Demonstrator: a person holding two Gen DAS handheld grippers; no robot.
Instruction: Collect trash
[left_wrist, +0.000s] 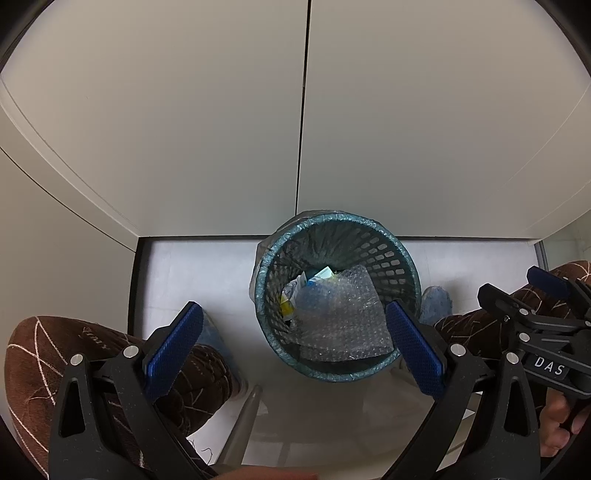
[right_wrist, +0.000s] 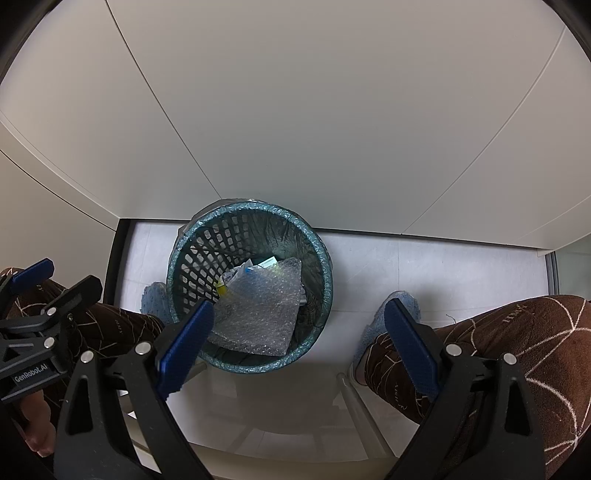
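Note:
A round mesh waste basket (left_wrist: 391, 254) lined with a blue-green bag stands on the pale floor against a white cabinet; it also shows in the right wrist view as the basket (right_wrist: 199, 251). Inside lie a sheet of bubble wrap (left_wrist: 343, 317) (right_wrist: 258, 314) and some paper scraps (left_wrist: 295, 291) (right_wrist: 236, 275). My left gripper (left_wrist: 295, 350) hovers open above the basket's near rim, nothing between its blue pads. My right gripper (right_wrist: 299, 347) is open too, over the basket's right side, and appears at the right edge as the right gripper (left_wrist: 517, 291). The left gripper (right_wrist: 55, 277) shows at the far left.
White cabinet doors (left_wrist: 221, 110) rise behind the basket. A person's legs in brown patterned trousers (left_wrist: 55, 354) (right_wrist: 517, 339) and blue slippers (left_wrist: 437, 302) (right_wrist: 400, 302) flank the basket. A chair or stool frame (right_wrist: 351, 398) sits below.

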